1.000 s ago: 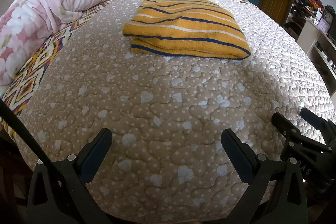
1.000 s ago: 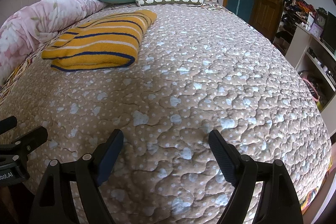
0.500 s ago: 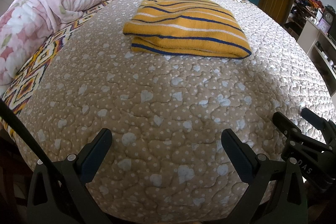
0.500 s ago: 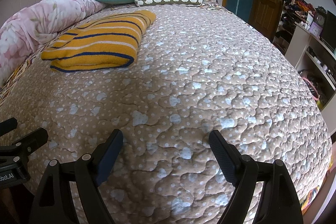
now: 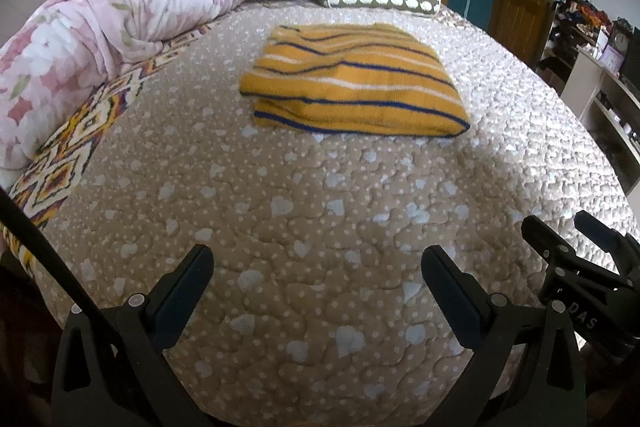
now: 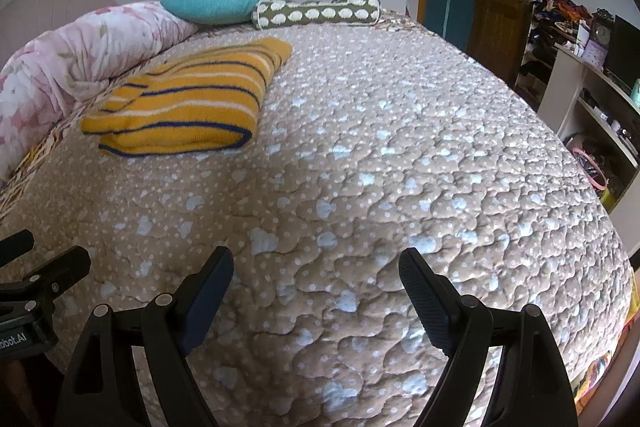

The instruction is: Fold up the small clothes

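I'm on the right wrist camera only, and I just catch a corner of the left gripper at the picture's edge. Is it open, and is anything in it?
Observer: The left gripper is open, with only the beige quilted bedspread showing between its fingers.
Operator: Where is the folded yellow knit with blue and white stripes from that gripper?
Observer: The folded yellow knit lies straight ahead of it, farther up the bed and well apart from the fingers.
Operator: I see a sliver of pattern below the pink floral duvet. What is it?
Observer: It is a band of zigzag-patterned fabric in yellow, red and purple, running along the bed's edge beside the pink floral duvet.
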